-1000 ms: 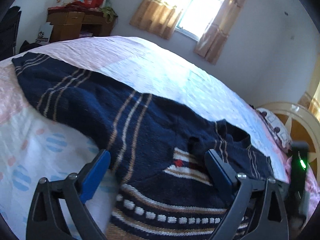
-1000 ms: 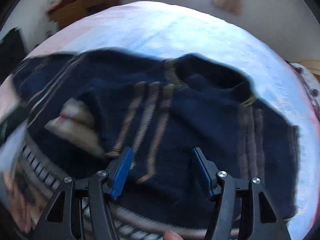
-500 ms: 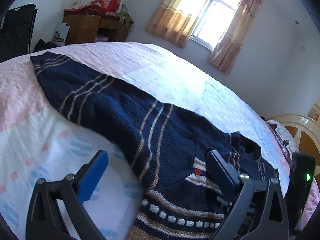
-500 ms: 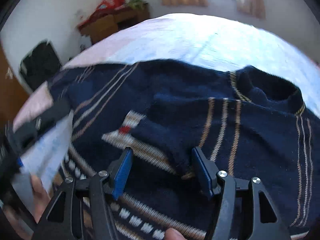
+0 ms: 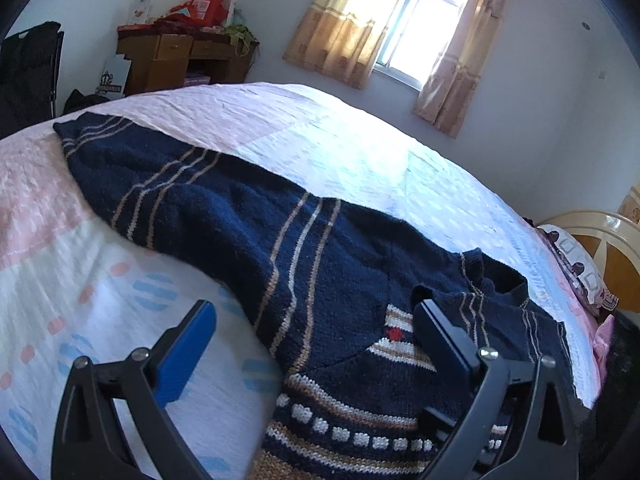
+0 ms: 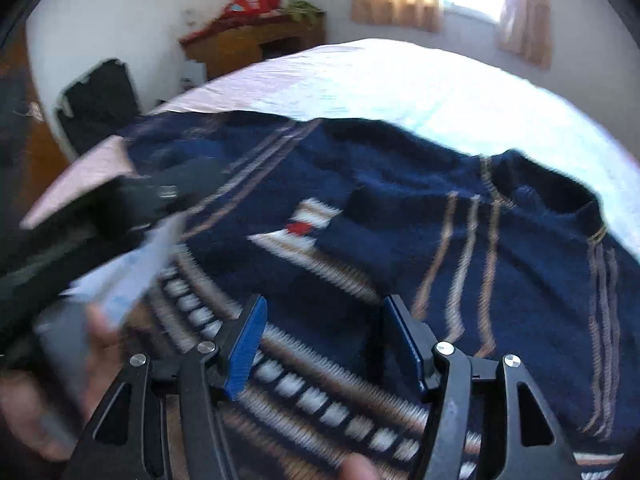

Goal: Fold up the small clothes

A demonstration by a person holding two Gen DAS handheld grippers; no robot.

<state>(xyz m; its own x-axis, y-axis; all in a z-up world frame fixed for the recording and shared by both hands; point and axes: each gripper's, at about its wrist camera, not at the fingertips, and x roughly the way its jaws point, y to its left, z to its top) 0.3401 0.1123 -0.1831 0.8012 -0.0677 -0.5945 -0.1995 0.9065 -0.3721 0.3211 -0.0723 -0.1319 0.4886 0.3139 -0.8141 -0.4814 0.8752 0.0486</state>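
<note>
A small navy knit sweater (image 5: 248,216) with tan stripes and a patterned hem lies on the bed; one sleeve stretches far left, the other is folded across its chest. It also shows in the right wrist view (image 6: 400,216). My left gripper (image 5: 316,332) is open and empty, hovering over the sweater's left edge. My right gripper (image 6: 324,332) is open and empty, just above the patterned hem. The left gripper shows blurred at the left of the right wrist view (image 6: 120,208).
The bed (image 5: 360,152) has a pink and pale blue dotted cover. A wooden desk (image 5: 180,56) with clutter stands at the far wall, next to a curtained window (image 5: 416,28). A pillow (image 5: 576,260) and headboard are at the right.
Both grippers have pulled back from the sweater and swung left. The right one let go of the folded sleeve, which now rests across the chest. More of the bed shows.
</note>
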